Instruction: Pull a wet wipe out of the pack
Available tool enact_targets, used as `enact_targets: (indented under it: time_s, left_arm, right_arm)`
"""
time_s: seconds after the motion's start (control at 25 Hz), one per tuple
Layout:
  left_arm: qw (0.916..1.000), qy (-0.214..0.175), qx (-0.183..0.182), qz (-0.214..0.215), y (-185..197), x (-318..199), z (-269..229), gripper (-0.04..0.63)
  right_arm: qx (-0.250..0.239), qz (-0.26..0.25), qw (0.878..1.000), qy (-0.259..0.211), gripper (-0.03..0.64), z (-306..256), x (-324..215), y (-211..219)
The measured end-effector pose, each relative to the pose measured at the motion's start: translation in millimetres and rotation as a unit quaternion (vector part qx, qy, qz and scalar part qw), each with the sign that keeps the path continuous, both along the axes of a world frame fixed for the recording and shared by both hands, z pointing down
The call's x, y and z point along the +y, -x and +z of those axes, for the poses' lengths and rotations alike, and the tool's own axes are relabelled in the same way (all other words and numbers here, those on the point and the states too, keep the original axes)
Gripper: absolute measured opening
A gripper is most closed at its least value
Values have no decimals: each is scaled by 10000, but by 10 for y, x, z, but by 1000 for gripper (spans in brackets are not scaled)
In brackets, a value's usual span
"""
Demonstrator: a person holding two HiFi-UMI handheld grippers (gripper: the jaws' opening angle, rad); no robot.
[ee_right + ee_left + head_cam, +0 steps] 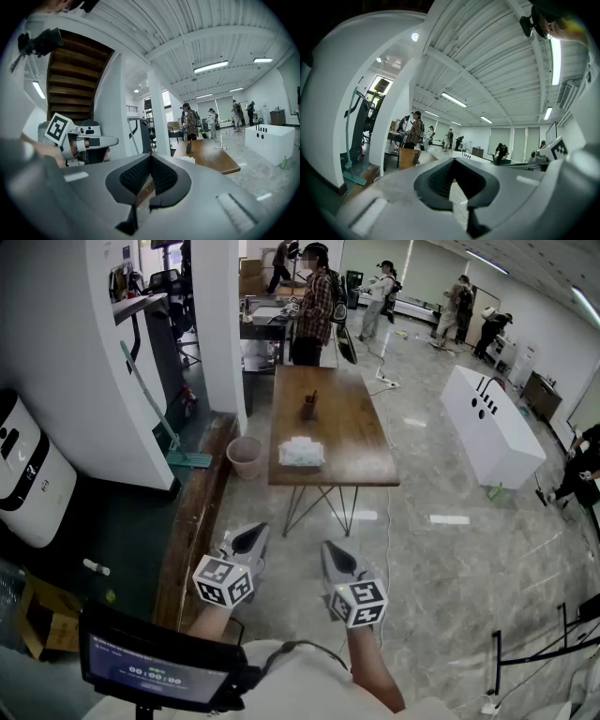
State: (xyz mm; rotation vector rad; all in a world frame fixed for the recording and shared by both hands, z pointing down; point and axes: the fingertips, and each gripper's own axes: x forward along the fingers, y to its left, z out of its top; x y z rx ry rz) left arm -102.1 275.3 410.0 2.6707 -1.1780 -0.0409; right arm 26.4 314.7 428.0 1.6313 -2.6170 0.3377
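The white rectangular soft pack of wet wipes [300,452] lies on the near end of the long brown wooden table [361,442], close to its near edge and a little toward its left side. A small dark upright holder [308,409] stands behind it, further up the tabletop. The pack's long axis runs across the table, left to right in the head view, so its broad side faces the person.

Both tools are held low in front of the body, pointing about level toward the table and well apart from it, with bare floor between. The left gripper [251,538] has its 2 jaws pressed together with nothing between them, and its own view shows only dark pads meeting at the tip. The right gripper [336,557] looks the same, its jaws together and empty.

The pack sits straight ahead, roughly on the line between the 2 grippers. In the right gripper view it shows as a pale patch just right of the jaw tips; in the left gripper view I cannot pick it out. Neither arm is clearly nearer, so the approach is probably forward and downward for both, with no wipe pulled yet
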Motion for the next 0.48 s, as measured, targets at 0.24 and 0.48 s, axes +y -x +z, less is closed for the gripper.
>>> enact_targets:
  time_s: [0.24, 0.48]
  left_arm:
    - [9994, -237, -256, -47, 28, -253, -104, 2]
    - [9988, -452, -195, 5, -187, -430, -343, 3]
  right_arm:
    - [-6, 109, 9998, -193, 6, -71, -246, 31]
    - [-177, -35, 9990, -417, 8, -306, -539, -86]
